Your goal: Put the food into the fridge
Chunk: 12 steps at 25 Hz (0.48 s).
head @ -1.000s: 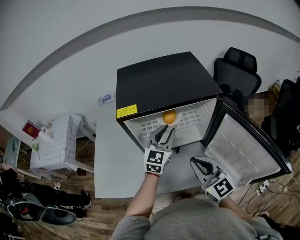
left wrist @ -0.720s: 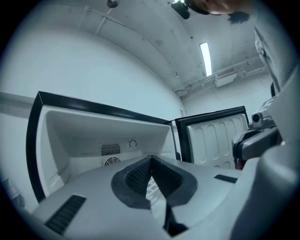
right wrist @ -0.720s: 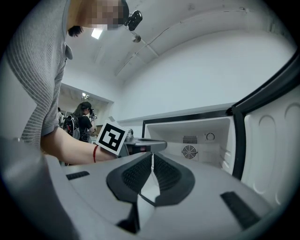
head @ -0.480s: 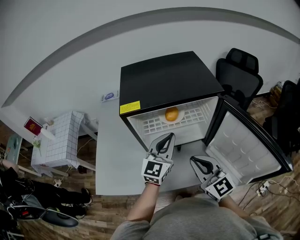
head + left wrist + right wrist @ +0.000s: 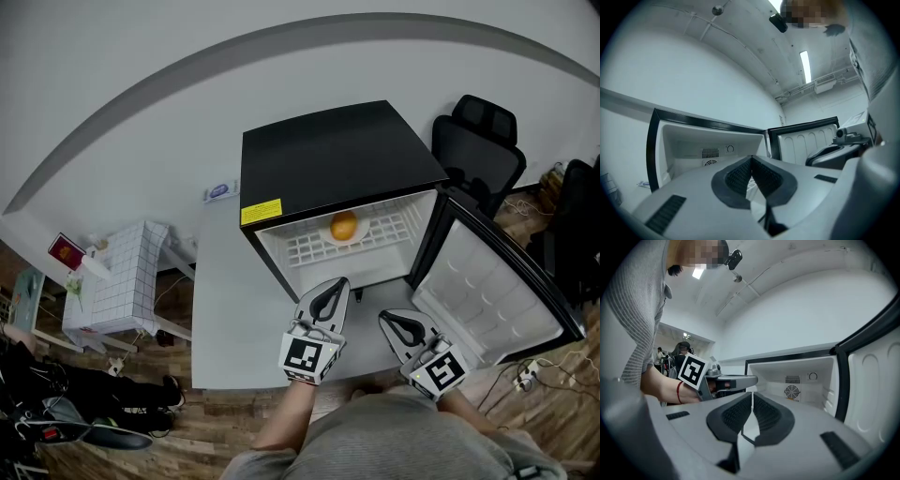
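Orange (image 5: 343, 226) in fridge (image 5: 328, 159) w/ door (image 5: 487, 305) open.

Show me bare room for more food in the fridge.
The white wire shelf is free on both sides of the round orange fruit. The grey tabletop left of the black fridge is bare. Crowded in front: left gripper, right gripper.

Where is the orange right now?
In the head view, the orange sits on the white wire shelf inside the open black fridge, near the shelf's middle, beyond the left gripper.
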### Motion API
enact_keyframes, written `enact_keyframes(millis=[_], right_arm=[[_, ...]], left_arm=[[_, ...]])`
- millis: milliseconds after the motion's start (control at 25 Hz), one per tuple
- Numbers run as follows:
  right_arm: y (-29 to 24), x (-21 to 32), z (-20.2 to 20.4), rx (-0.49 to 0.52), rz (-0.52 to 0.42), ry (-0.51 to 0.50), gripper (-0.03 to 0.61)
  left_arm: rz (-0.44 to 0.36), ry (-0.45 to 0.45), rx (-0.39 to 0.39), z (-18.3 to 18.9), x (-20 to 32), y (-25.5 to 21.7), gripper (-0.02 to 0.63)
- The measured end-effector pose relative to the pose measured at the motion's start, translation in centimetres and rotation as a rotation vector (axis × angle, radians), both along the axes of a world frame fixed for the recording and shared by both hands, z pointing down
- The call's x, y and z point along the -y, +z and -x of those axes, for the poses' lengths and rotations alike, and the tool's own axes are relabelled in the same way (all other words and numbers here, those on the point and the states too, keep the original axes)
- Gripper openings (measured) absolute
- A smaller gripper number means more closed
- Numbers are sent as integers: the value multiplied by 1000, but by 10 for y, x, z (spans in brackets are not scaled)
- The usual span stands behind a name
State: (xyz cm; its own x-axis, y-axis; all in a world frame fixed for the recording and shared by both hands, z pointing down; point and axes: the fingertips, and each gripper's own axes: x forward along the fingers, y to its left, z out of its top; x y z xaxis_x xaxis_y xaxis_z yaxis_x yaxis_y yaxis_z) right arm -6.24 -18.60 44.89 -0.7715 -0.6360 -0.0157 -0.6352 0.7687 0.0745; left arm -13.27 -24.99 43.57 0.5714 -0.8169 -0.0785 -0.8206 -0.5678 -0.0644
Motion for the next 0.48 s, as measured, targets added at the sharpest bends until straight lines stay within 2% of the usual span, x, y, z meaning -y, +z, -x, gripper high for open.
enact_keyframes(millis=[480], right_arm=[[-3, 1, -1, 8, -11, -2, 17]], left_arm=[[68, -39, -46, 10, -61, 24, 11]])
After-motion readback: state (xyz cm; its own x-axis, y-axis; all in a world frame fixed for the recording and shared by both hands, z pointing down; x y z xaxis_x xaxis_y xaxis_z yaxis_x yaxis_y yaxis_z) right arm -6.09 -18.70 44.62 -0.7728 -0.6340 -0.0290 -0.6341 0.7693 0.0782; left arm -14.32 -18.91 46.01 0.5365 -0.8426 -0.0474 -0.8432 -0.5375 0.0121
